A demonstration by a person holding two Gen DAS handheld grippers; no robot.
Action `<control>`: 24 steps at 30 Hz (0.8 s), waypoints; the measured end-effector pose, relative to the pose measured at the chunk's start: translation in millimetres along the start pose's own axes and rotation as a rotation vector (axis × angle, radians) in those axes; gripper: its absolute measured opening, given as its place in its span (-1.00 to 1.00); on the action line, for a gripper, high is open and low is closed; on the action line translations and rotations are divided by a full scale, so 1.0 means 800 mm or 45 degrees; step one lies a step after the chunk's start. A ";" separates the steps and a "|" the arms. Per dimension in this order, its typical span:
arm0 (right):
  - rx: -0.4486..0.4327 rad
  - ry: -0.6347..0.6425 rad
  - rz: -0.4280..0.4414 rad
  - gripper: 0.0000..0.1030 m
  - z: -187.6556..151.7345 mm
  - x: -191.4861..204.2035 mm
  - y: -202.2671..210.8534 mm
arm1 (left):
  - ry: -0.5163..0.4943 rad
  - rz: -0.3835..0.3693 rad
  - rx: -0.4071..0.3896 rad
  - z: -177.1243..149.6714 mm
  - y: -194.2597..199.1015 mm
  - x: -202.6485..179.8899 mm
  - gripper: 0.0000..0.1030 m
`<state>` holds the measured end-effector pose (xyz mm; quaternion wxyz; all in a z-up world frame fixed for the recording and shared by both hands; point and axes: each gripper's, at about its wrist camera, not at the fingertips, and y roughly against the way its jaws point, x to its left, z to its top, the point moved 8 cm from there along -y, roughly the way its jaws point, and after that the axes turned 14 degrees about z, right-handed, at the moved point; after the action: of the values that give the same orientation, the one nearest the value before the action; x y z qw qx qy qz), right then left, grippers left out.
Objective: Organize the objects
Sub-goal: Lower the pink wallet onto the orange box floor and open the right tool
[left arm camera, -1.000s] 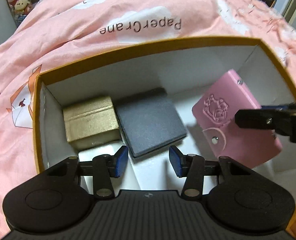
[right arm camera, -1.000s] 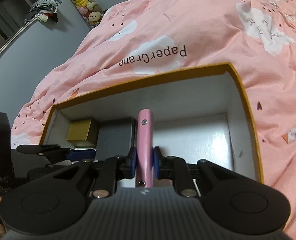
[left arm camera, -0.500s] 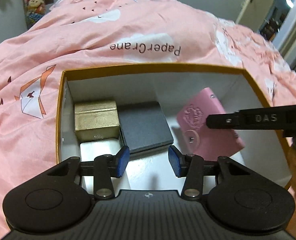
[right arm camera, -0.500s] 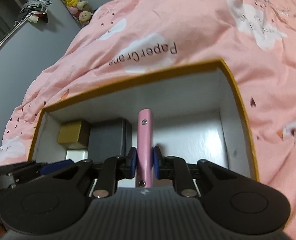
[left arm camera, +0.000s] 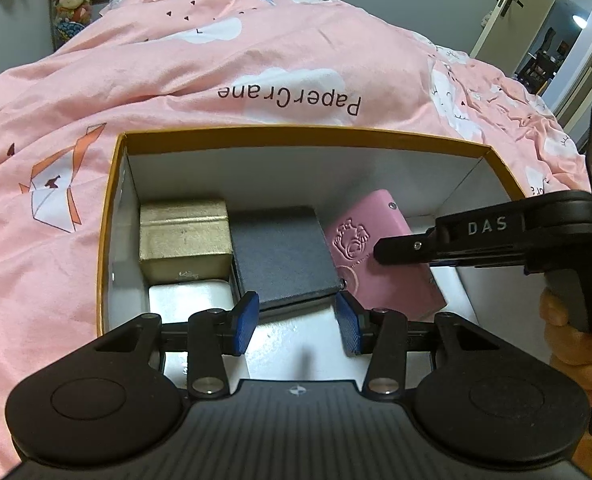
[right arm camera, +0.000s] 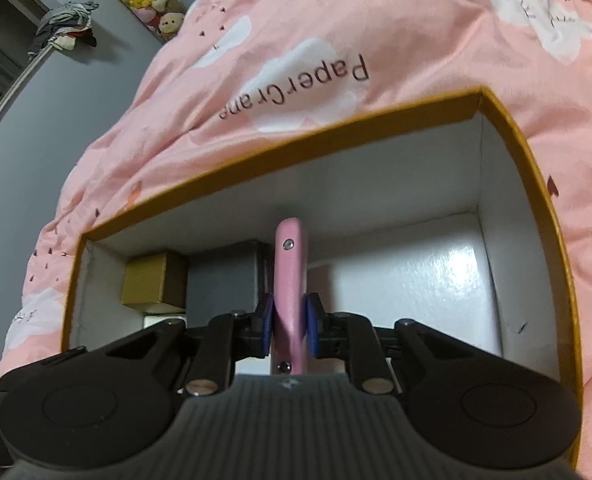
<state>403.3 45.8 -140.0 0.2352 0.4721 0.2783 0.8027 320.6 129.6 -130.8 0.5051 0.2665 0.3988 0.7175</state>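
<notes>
Box (left arm camera: 296,136) with the mustard-coloured rim sits on the bed, on the pink quilt (left arm camera: 175,60) printed "PaperCrane". Inside, along its left end: a gold box (left arm camera: 183,236) against the far-left corner, a white item (left arm camera: 187,300) in front of it, too little showing to name, and a dark grey flat box (left arm camera: 283,256) just beside the gold one. The right half of the white floor is bare and glossy.

Your right gripper (right arm camera: 289,330) has its fingers clamped on a pink card holder (right arm camera: 290,280), held on edge, spine up, with a snap stud showing at each end of the spine. From the left wrist view the card holder (left arm camera: 380,248) hangs inside the box, tilted, its embossed face towards the grey box; its lower corner looks close to the floor, but you cannot tell whether it touches. Your left gripper (left arm camera: 298,322) hovers at the near wall with its fingers spread wide and nothing between them.

Handling, as a judgement: the card holder looks light, soft-skinned and a little springy, not fragile. The faces are smooth, so a pinch across the thickness, as you have it, suits it; grip near mid-length so it does not pivot. Released on edge it will likely topple, so lower it until it leans on the grey box or lies flat. The glossy floor may let it slide.

Stage: placing, not yet let go.
</notes>
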 end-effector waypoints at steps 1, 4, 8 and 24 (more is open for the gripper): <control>0.011 0.007 -0.020 -0.62 -0.001 -0.001 -0.001 | -0.002 -0.001 0.003 -0.001 0.000 0.000 0.04; 0.019 0.047 -0.060 -0.60 -0.001 -0.002 -0.001 | -0.008 0.002 0.002 -0.002 0.000 -0.001 0.04; 0.028 0.045 -0.064 -0.61 0.000 -0.002 0.002 | -0.010 -0.008 0.002 -0.002 0.003 0.000 0.04; 0.039 0.065 -0.058 -0.65 -0.030 0.011 0.048 | -0.033 -0.027 -0.033 -0.014 0.031 0.003 -0.03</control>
<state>373.8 17.6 -118.2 0.2392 0.4486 0.3070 0.8046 298.2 124.1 -115.9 0.5211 0.2650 0.3857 0.7137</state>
